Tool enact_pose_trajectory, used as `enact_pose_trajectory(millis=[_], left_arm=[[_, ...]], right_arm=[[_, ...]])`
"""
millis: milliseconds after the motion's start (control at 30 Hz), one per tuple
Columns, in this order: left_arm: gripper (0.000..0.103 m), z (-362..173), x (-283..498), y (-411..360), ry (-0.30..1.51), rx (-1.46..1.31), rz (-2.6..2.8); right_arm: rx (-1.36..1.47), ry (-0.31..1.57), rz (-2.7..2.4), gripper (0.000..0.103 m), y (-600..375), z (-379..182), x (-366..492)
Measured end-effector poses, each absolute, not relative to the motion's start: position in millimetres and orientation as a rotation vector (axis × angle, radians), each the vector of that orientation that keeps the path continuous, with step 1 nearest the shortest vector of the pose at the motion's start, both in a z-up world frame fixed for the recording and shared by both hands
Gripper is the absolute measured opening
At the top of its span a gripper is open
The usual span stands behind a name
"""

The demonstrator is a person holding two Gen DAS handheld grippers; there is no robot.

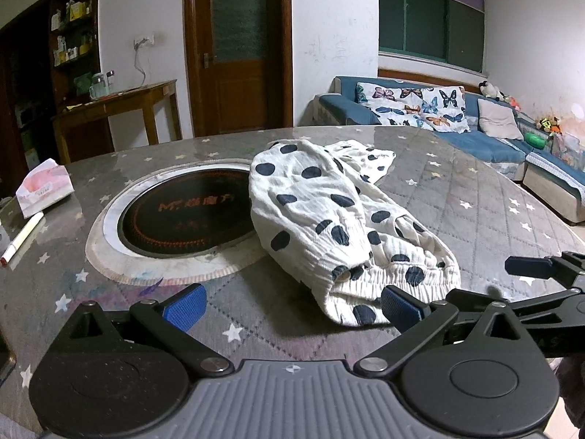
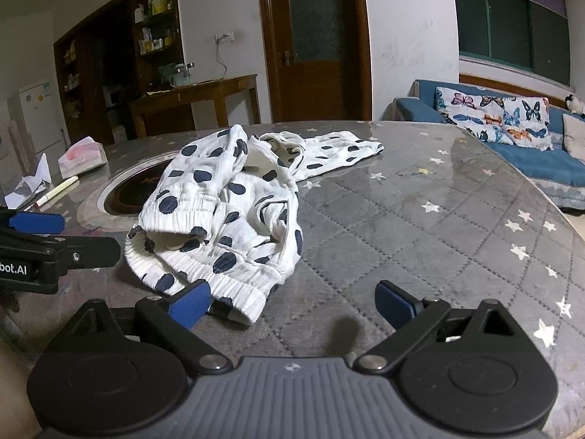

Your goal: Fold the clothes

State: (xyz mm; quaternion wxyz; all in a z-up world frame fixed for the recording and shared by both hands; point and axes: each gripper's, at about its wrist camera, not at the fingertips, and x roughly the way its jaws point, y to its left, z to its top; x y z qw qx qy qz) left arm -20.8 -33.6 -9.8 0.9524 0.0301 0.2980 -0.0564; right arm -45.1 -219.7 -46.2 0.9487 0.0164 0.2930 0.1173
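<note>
A crumpled white garment with dark polka dots [image 1: 321, 219] lies on the round table, its ribbed waistband towards me. It also shows in the right wrist view [image 2: 234, 212]. My left gripper [image 1: 292, 303] is open and empty, low over the table, its right pad touching or just short of the waistband's left end. My right gripper [image 2: 292, 305] is open and empty, its left pad at the waistband's right end. The right gripper's finger [image 1: 530, 267] shows at the right of the left wrist view; the left gripper [image 2: 36, 241] shows at the left of the right wrist view.
The table [image 1: 457, 219] has a grey quilted star cover and a round black induction hob [image 1: 186, 216] inset at its centre, partly under the garment. A tissue pack [image 1: 44, 186] and a pen [image 1: 22, 237] lie left. A blue sofa [image 1: 493, 128] stands beyond.
</note>
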Motion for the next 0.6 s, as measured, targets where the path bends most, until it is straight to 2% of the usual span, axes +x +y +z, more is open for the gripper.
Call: enact_pose_trajectory(millis=[267,467,533,600], left_arm=[[0.103,0,-1,-44,0.585,0.090,-0.143],[0.102,5,25,-59,0.583,0.114,-0.155],[0.097,3,36,-63,0.593,0.119,-0.148],[0.092,1,50,-66,0.611,0.120,-0.145]], right_arm=[[0.056,0.625,0.253,0.088,-220,-49,-32],[0.078,0.640,0.269,0.077,-220,-49,-16],[0.087,0.646,0.272,0.074,-220,-49,-10],[0.104,0.653,0.277,0.066,-222,-49,-4]])
